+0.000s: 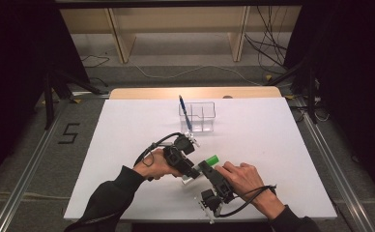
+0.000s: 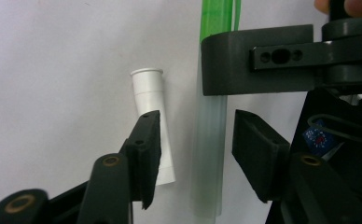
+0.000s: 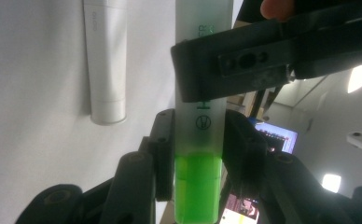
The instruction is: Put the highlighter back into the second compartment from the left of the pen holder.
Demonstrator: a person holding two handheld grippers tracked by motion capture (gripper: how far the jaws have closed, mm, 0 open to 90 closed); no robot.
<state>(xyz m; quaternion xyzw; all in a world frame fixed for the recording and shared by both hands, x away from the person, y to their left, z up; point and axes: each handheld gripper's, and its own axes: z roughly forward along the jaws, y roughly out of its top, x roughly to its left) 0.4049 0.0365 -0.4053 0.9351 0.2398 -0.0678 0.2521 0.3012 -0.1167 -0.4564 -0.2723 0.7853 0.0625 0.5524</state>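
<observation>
Left gripper (image 1: pixel 195 172): near table centre, jaws pointing toward the right gripper, standing partly apart, pads not pressing.
Right gripper (image 1: pixel 206 166): jaws closed around a marker (image 3: pixel 200 140).
Forearms: entered from below, dark sleeves, angled inward, grippers meeting.

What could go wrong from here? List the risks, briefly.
1. The jaws of the left gripper straddle the frosted end of the green highlighter without touching. Closing off-centre could twist it in the right gripper.
2. The white tube lies close beside one left jaw and may get knocked.

A white table (image 1: pixel 127 145) carries a clear organizer (image 1: pixel 198 117) and a white tube (image 2: pixel 153 123).
</observation>
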